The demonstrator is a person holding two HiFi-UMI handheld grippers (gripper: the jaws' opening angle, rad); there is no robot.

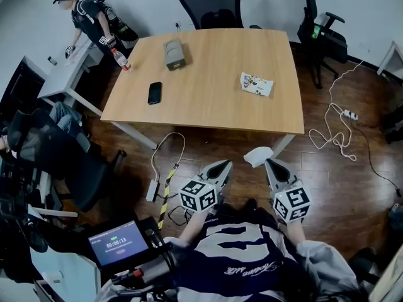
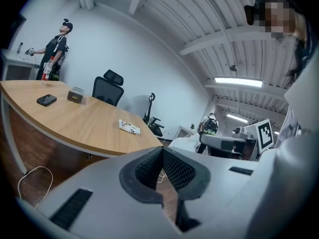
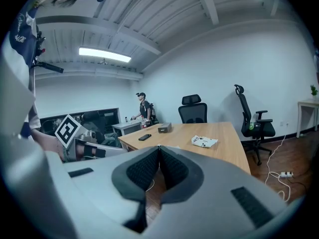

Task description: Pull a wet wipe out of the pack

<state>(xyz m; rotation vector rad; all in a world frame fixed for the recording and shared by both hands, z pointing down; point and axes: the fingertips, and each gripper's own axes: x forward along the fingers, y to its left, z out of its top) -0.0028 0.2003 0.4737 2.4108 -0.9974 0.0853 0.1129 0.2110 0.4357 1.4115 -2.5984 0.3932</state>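
Observation:
The wet wipe pack (image 1: 256, 84) lies flat on the right part of the wooden table (image 1: 208, 109); it also shows in the left gripper view (image 2: 129, 127) and the right gripper view (image 3: 204, 142). Both grippers hover over the floor in front of the table, well short of the pack. My right gripper (image 1: 263, 160) is shut on a white wet wipe (image 1: 258, 155), which sticks out past its tips; the wipe (image 2: 185, 144) shows again in the left gripper view. My left gripper (image 1: 221, 164) is shut with nothing between its pads.
A black phone (image 1: 155, 93) and a grey box (image 1: 174, 53) lie on the table's left half. Office chairs (image 1: 213, 4) stand behind the table. Cables and a power strip (image 1: 348, 114) lie on the floor. A person (image 1: 88, 17) stands at a desk at the far left.

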